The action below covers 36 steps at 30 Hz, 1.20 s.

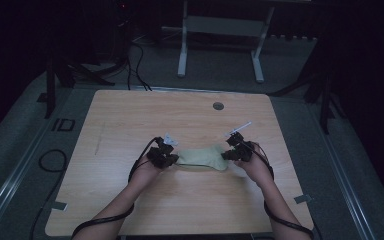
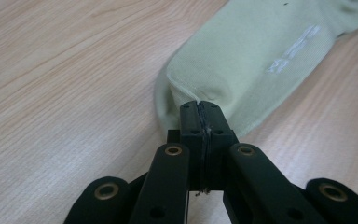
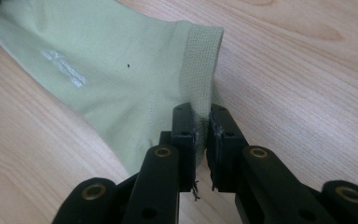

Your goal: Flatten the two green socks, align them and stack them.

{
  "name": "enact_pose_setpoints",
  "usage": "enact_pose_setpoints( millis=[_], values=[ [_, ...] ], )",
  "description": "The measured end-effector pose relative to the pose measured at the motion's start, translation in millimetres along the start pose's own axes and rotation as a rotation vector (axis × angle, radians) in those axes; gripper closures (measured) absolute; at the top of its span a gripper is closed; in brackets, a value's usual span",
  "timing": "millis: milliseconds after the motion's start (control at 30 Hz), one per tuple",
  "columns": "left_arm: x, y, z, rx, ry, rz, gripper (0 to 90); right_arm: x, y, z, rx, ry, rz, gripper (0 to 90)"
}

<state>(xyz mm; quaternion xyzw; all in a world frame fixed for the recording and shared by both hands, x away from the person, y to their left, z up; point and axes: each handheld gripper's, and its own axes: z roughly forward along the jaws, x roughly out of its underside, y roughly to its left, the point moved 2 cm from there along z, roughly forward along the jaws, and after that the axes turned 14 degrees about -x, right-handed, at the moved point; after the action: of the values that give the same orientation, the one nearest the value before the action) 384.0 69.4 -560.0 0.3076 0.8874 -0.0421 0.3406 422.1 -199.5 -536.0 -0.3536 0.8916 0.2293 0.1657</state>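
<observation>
Where both tools (image 1: 162, 157) (image 1: 238, 151) clench the sock (image 1: 201, 158), close views show printed lettering (image 2: 293, 49).

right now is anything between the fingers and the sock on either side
Nothing visible. The left gripper is shut on the toe end of the sock, and the right gripper is shut on its ribbed cuff edge, directly on the fabric.

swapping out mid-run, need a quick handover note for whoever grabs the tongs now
Left tongs: shut on the toe end of the pale green sock.
Right tongs: shut on the ribbed cuff end of the sock.
The sock lies stretched between them, low over the middle of the wooden table.
Done: both ends gripped, sock pulled out lengthwise.
Left: probably lay it flat and release; whether it already touches the table along its length I cannot tell.
</observation>
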Motion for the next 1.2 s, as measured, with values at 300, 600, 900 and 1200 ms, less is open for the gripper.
enact_pose_setpoints(
  millis=[300,600,900,1200],
  values=[
    [3.7,3.9,3.2,0.029,-0.018,-0.042,68.3,1.0,-5.9,9.9,0.010,0.013,0.017,63.6],
    [-3.3,1.7,-19.2,-0.010,-0.081,-0.038,71.2,-2.7,13.2,-10.8,0.008,-0.054,-0.022,65.9],
    [-13.4,-21.9,-2.6,0.024,-0.059,0.014,81.9,0.0,31.0,10.7,-0.052,-0.065,-0.042,83.3],
    [-9.0,-16.2,16.2,0.000,-0.019,0.004,82.8,10.1,28.0,27.8,-0.063,-0.015,-0.041,84.5]
  ],
)
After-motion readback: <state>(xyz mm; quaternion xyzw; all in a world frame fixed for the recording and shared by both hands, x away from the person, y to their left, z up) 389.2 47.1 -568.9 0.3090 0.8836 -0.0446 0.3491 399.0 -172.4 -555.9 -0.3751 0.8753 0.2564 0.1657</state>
